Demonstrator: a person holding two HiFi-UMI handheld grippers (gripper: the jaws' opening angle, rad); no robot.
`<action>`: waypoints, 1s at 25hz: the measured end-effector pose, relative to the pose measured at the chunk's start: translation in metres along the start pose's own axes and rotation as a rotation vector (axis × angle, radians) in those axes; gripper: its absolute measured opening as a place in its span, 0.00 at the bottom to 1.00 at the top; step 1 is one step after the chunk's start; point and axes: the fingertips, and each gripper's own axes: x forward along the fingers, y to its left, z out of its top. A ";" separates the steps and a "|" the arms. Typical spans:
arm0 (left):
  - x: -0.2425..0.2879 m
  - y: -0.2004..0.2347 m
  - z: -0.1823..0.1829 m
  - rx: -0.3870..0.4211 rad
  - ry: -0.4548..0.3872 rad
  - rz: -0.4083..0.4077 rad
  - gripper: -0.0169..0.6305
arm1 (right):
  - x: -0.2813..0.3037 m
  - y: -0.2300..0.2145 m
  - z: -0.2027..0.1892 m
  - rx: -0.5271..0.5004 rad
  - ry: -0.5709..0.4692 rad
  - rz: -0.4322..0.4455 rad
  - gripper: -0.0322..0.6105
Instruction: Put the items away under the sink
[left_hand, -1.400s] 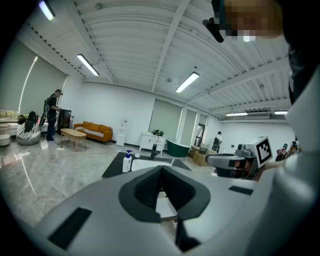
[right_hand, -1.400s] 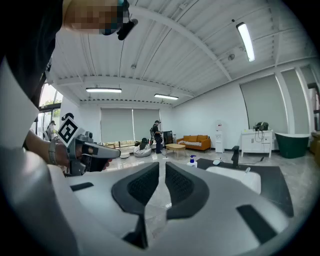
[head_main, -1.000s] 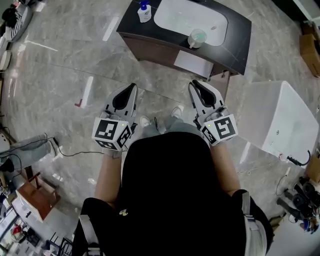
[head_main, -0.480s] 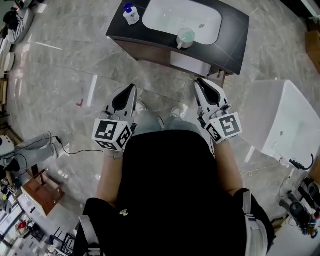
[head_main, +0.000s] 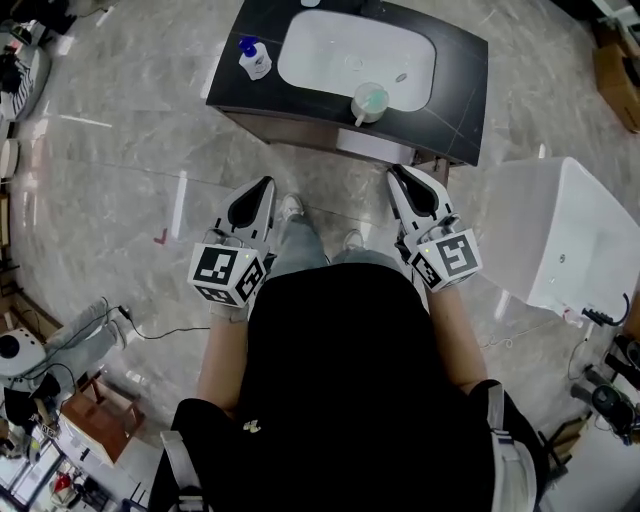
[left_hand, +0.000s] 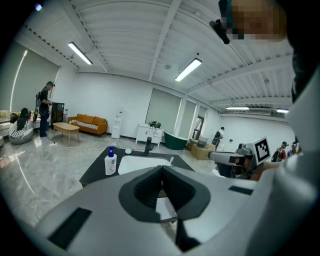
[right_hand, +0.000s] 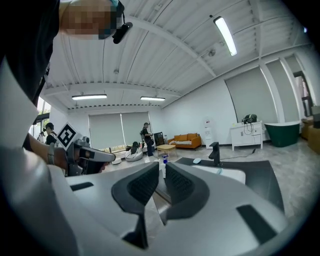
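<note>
A dark vanity (head_main: 456, 78) with a white basin (head_main: 345, 52) stands ahead of me. On its counter a white soap bottle with a blue pump (head_main: 254, 59) sits at the left corner, and a pale green cup holding a toothbrush (head_main: 369, 102) sits at the front rim. My left gripper (head_main: 267, 184) and right gripper (head_main: 392, 171) are held side by side in front of my body, short of the vanity. Both are shut with nothing between the jaws. The left gripper view shows the left gripper (left_hand: 161, 169) pointing at the soap bottle (left_hand: 110, 162) and the faucet (left_hand: 148, 145). The right gripper (right_hand: 161, 171) faces the same counter.
A white bathtub (head_main: 562, 238) stands on the marble floor to the right. A thin cable (head_main: 150, 306) lies on the floor at the left, beside equipment. My feet (head_main: 291, 208) are just before the vanity front. People stand far off in the room (left_hand: 45, 107).
The vanity has drifted left and lower in the head view as I step closer. Both grippers stay shut and level, a little nearer the cabinet front.
</note>
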 end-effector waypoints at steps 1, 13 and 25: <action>0.005 0.007 0.004 0.002 -0.001 -0.017 0.06 | 0.007 0.000 0.003 -0.002 -0.001 -0.012 0.14; 0.049 0.083 0.026 0.058 0.044 -0.273 0.06 | 0.084 0.015 0.015 0.000 0.004 -0.200 0.14; 0.094 0.064 0.002 0.218 0.166 -0.580 0.06 | 0.069 0.007 0.003 0.051 0.032 -0.405 0.14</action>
